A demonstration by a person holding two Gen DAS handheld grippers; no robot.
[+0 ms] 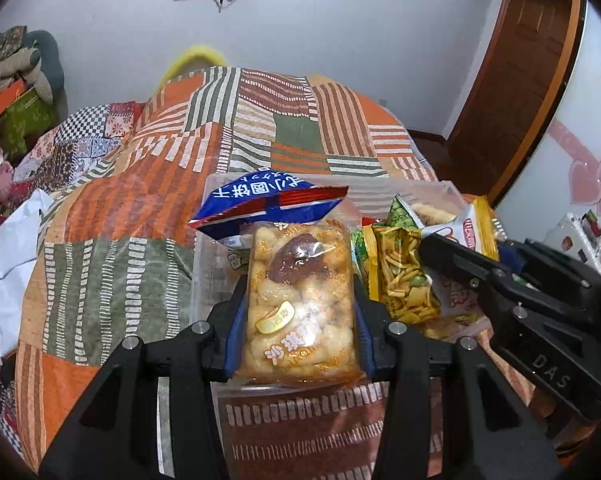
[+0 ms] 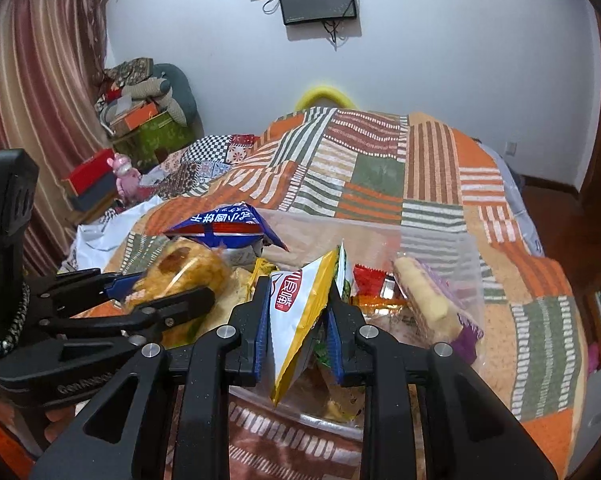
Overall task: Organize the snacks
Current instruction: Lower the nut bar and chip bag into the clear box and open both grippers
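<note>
Here both grippers were loaded over the clear plastic bin (image 1: 204,264) that sat on the patchwork bedspread (image 1: 112,216), and every place below is given from that bin. The left gripper (image 1: 298,312) was clamped on a clear packet of puffed golden pastries (image 1: 300,300), its blue pads pressing the packet's two long edges; the packet's long axis ran straight away from the fingers, out over the bin's left half, with its far end just short of the blue biscuit bag (image 1: 260,204) lying at the bin's far-left corner. The right gripper (image 2: 296,320) was pinched tight on a white and yellow sachet (image 2: 300,316), held on edge, its tip pointing up and its tail hanging toward the bin's near rim. The left gripper looked the nearer to the free room on the bin's left side, so I judge its packet would go down there, lengthwise. The pastry packet looked stiff but crushable, glossy film over lumpy pieces with a dark filling patch near the top. A green and yellow bag of crisp sticks (image 1: 400,276) lay in the bin's middle.
</note>
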